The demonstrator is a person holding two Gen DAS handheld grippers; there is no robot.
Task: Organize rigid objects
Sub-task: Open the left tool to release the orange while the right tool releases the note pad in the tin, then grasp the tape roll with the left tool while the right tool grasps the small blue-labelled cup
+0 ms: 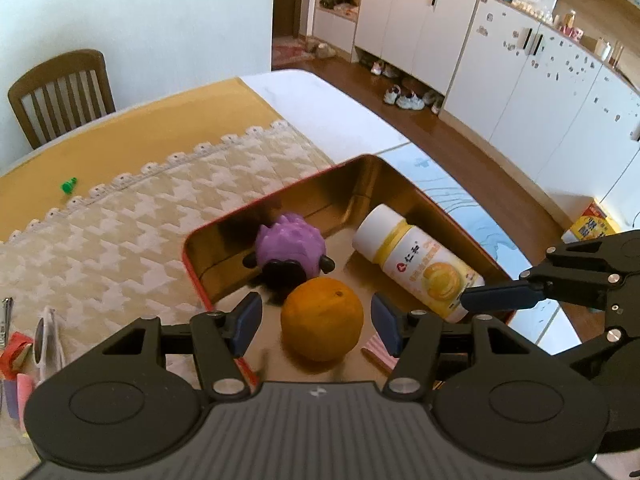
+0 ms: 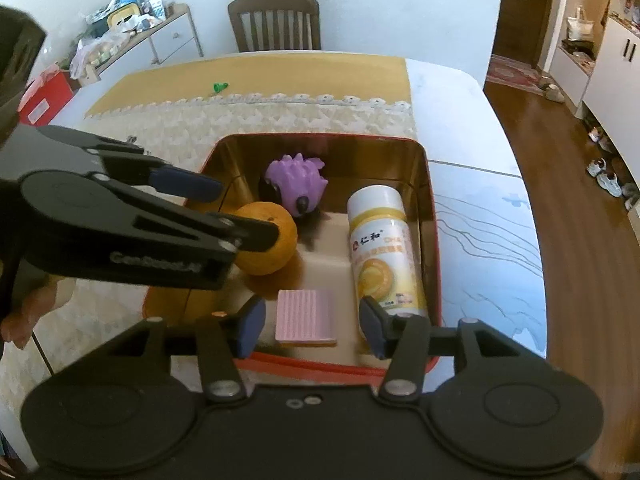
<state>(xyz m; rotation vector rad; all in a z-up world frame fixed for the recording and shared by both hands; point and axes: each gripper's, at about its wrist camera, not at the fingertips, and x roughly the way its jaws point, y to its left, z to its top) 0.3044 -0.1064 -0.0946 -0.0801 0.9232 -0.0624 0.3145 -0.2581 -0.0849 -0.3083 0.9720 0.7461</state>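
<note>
From the left wrist, the left gripper has its jaws apart. The orange sits between them in the tin, and the pads do not touch it.

From the right wrist, the right gripper is let go too. The pink pad lies flat between its jaws, beside the bottle.

A white table bears a yellow cloth, a houndstooth runner at centre, and a red-rimmed tin toward four o'clock.
</note>
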